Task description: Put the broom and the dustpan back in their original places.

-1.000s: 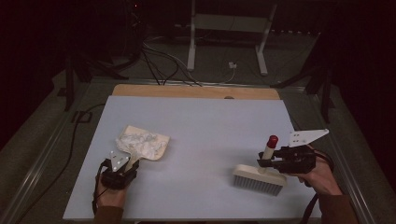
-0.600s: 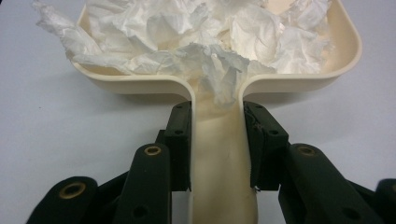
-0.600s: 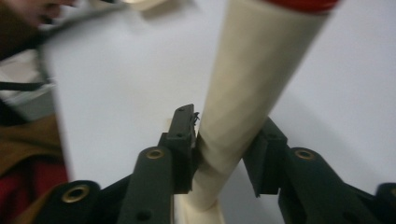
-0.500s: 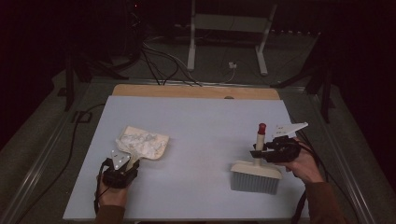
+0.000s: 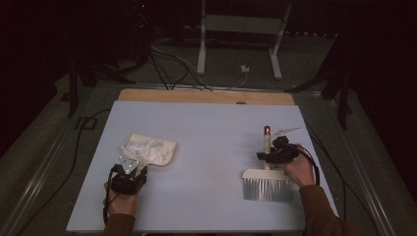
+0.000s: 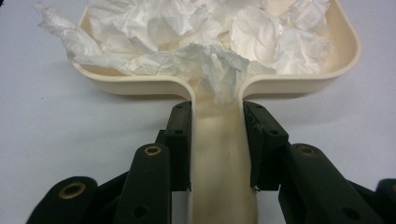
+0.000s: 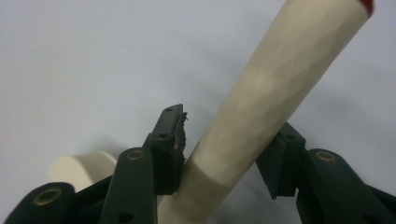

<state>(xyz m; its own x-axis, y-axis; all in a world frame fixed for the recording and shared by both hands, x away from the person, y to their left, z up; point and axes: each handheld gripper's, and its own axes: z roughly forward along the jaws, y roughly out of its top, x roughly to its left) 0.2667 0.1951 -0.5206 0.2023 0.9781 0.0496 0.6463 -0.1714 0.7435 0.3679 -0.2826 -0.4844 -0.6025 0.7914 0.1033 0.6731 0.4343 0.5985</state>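
A cream dustpan [image 5: 150,149] heaped with crumpled white tissue [image 6: 201,42] lies on the pale blue table [image 5: 211,128] at the left. My left gripper [image 5: 132,169] is shut on the pan's handle [image 6: 217,163], pads pressed on both sides. At the right lies a hand brush with grey bristles [image 5: 266,188] and a cream, red-tipped handle [image 5: 267,142]. My right gripper [image 5: 269,156] is at that handle. Its jaws have just been opening, and the handle [image 7: 280,79] slants loosely between them, leaning on one pad [image 7: 180,135].
A wooden strip [image 5: 206,96] runs along the table's far edge. Beyond it on the dark floor are a metal stand [image 5: 241,29] and cables [image 5: 167,64]. The person's forearms come in at the bottom corners.
The right hand has come down and leftward, setting the brush on the table with its handle pointing away. The left hand and dustpan have kept still.
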